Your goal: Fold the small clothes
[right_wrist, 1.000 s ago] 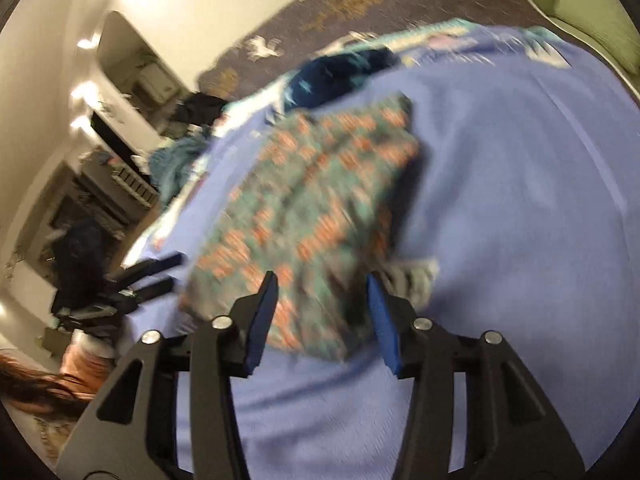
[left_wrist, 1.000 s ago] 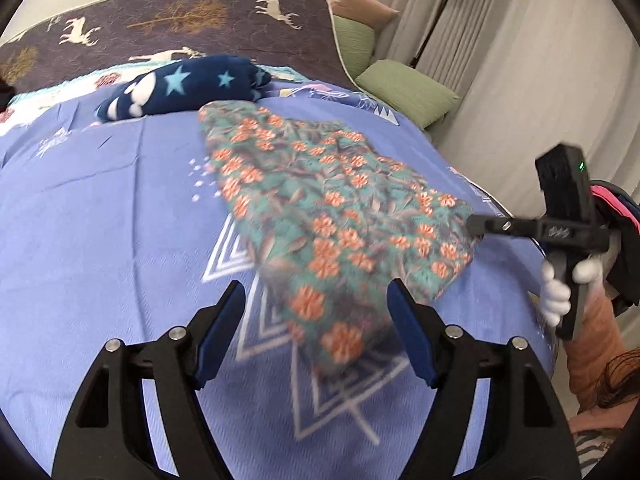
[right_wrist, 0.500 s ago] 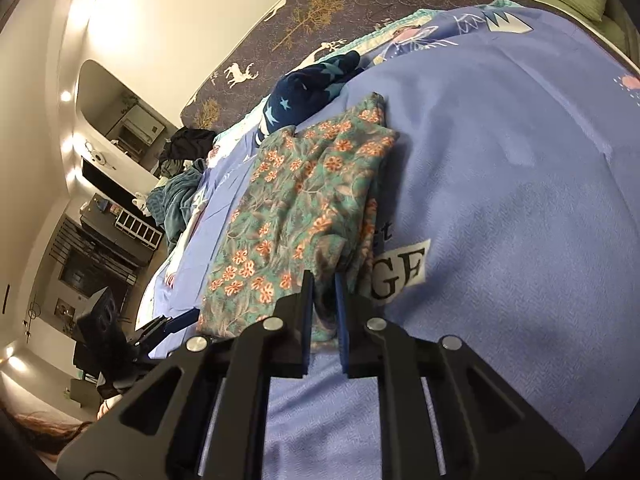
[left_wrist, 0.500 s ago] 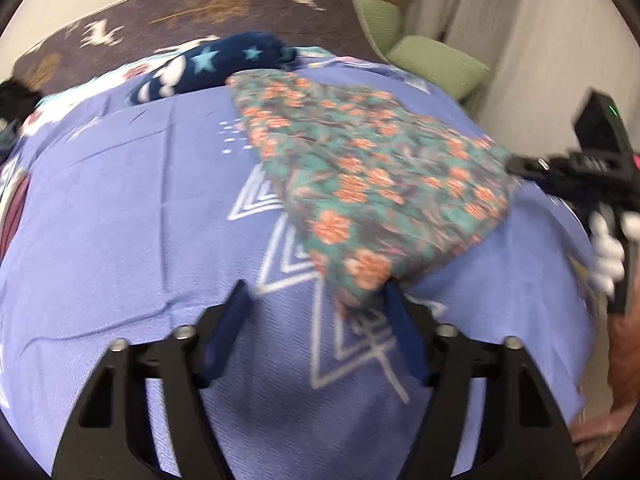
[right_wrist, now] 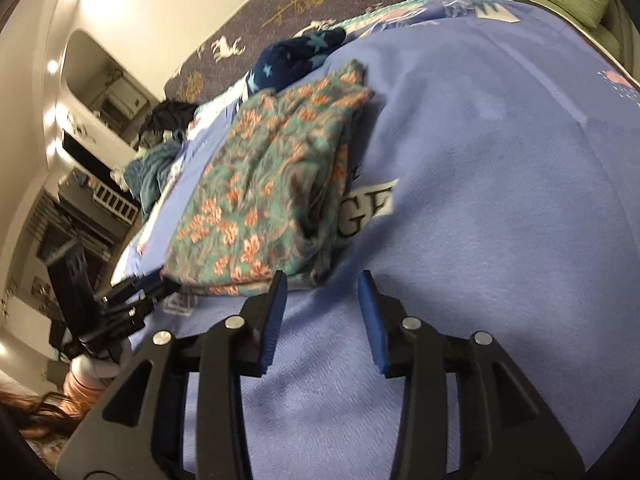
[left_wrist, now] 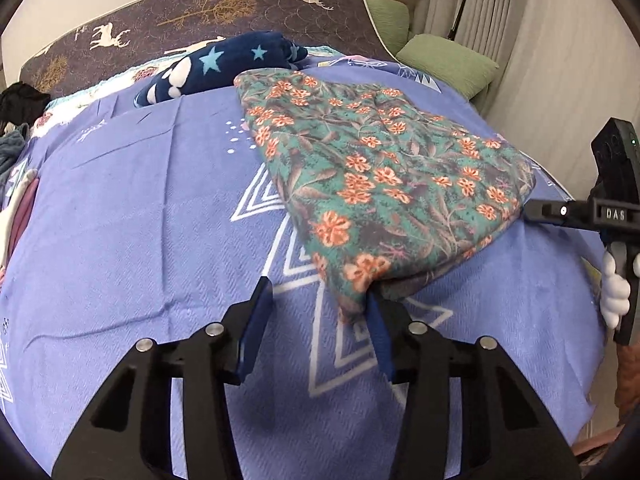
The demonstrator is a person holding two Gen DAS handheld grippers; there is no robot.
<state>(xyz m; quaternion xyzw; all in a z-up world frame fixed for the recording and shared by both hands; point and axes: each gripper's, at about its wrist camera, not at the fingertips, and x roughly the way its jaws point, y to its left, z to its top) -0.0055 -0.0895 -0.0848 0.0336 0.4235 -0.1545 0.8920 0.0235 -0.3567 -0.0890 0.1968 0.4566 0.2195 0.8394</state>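
A teal garment with orange flowers (left_wrist: 372, 176) lies folded on the blue bedspread (left_wrist: 140, 220); it also shows in the right wrist view (right_wrist: 272, 188). My left gripper (left_wrist: 318, 312) is open, its right pad touching the garment's near corner, nothing held. My right gripper (right_wrist: 322, 308) is open and empty just in front of the garment's near edge. The right gripper appears at the garment's far right corner in the left wrist view (left_wrist: 560, 212). The left gripper appears at the garment's left corner in the right wrist view (right_wrist: 132, 300).
A folded navy star-print garment (left_wrist: 224, 68) lies behind the floral one. Green cushions (left_wrist: 448, 64) sit at the far right by the curtain. Dark and teal clothes (right_wrist: 156, 152) are piled at the bed's left edge. A dark deer-print mattress (left_wrist: 200, 12) stands behind.
The garment has been laid flat on the bedspread. My right gripper was shut on its edge half a second ago and has opened and let go. My left gripper stayed open.
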